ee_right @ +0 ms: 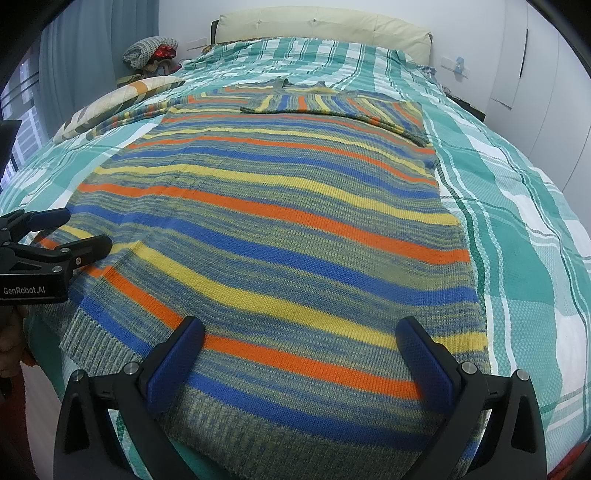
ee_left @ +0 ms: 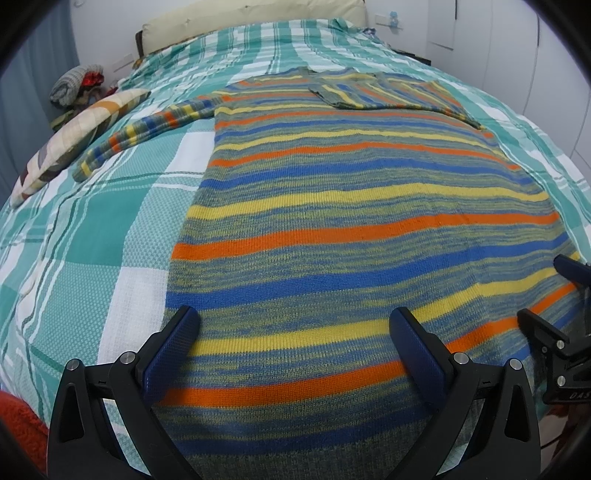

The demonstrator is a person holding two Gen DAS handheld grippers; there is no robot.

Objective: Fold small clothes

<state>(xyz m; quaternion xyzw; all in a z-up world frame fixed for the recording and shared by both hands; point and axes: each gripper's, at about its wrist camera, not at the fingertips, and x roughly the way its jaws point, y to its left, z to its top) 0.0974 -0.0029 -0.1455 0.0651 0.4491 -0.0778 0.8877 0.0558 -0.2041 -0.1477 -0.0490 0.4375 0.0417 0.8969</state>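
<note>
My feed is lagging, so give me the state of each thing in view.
Striped sweater: flat on bed, unfolded.
Right sleeve: folded across chest.
Left sleeve: stretched out sideways.
Left tool: open, above hem.
Right tool: open, above hem.

Bed fills most of both views, covered by a teal-and-white plaid bedspread [ee_right: 517,192]. Cream padded headboard [ee_right: 321,26] at top centre, against a white wall [ee_right: 184,18]. Patchwork pillow [ee_left: 74,136] at left of the left wrist view; bundle of clothes [ee_right: 149,51] behind it, upper left. White cupboard doors [ee_right: 546,92] at right. Window with pale curtain [ee_right: 66,66] at far left.
</note>
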